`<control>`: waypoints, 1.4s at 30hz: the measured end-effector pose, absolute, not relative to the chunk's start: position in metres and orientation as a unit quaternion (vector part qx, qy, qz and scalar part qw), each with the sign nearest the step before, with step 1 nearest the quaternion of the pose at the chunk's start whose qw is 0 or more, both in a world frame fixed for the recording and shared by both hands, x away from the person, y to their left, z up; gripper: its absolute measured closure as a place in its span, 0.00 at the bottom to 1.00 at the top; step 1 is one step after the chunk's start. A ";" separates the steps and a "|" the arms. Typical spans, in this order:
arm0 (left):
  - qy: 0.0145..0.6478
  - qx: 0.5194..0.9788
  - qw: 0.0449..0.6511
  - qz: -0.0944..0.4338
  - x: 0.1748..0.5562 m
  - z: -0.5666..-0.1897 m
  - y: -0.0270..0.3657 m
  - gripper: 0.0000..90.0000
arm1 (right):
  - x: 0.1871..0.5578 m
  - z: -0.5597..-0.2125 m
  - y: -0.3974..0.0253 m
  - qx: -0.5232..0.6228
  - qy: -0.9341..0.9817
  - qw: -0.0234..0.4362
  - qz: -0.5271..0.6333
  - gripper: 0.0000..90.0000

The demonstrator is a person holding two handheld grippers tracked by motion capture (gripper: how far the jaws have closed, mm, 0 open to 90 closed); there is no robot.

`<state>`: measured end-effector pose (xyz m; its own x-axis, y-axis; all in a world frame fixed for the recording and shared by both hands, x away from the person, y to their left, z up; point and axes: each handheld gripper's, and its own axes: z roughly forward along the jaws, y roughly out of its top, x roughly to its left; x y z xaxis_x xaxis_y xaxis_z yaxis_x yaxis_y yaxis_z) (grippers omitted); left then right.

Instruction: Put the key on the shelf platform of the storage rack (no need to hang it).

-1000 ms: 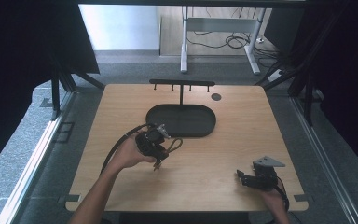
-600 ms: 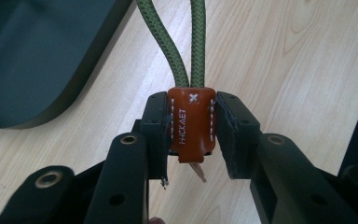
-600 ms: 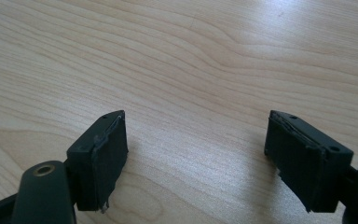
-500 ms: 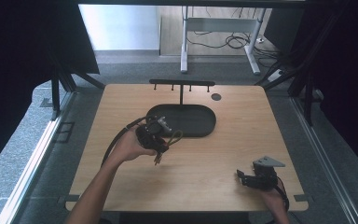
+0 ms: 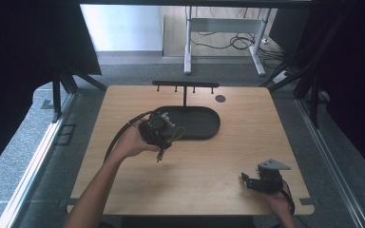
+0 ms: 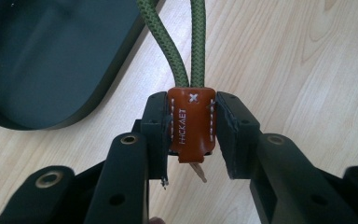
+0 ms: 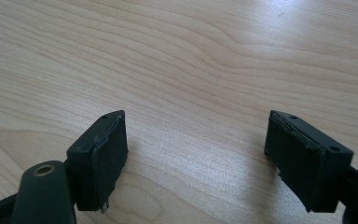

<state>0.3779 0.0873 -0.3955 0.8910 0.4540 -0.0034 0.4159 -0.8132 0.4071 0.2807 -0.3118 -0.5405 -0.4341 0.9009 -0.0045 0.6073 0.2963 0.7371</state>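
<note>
Since the earlier frame, left gripper (image 6: 193, 135) advanced toward black oval tray (image 5: 204, 124), pinching brown leather-tabbed green cord keyring (image 6: 191, 122); off-centre grip risked slippage. Right gripper (image 7: 196, 154) was spread wide.

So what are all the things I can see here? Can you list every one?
Table: one, light wood, middle of the high view.
Tray: one, dark, oval, far half of the table.
Rack with pegs: one, black, standing at the tray's far edge.
Round hole cover: one, dark, right of the rack.
Leather tab: one, orange-brown with white stitches, between the left gripper's jaws.
Cord loop: one, green, coming out of the tab.
Desk frame: one, white, on the floor behind, with cables.
Left gripper: one, black, beside the tray.
Right gripper: one, black, open, near right corner.
</note>
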 end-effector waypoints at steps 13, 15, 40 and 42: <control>0.231 0.952 0.198 0.044 0.393 -0.394 0.078 0.74 | 0.281 -0.540 -0.312 0.486 0.776 0.216 0.340 0.24; 0.230 0.952 0.198 0.044 0.394 -0.394 0.076 0.74 | 0.281 -0.541 -0.312 0.486 0.776 0.216 0.340 0.24; 0.223 0.955 0.190 0.044 0.407 -0.388 0.059 0.74 | 0.281 -0.541 -0.312 0.486 0.775 0.216 0.340 0.23; 0.223 0.955 0.189 0.043 0.408 -0.388 0.059 0.74 | 0.281 -0.541 -0.312 0.487 0.775 0.216 0.340 0.23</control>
<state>0.4078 0.0586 -0.3878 0.8970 0.4420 -0.0021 0.4095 -0.8293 0.3803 0.2810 -0.3118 -0.5405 -0.4333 0.9012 -0.0034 0.6081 0.2952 0.7369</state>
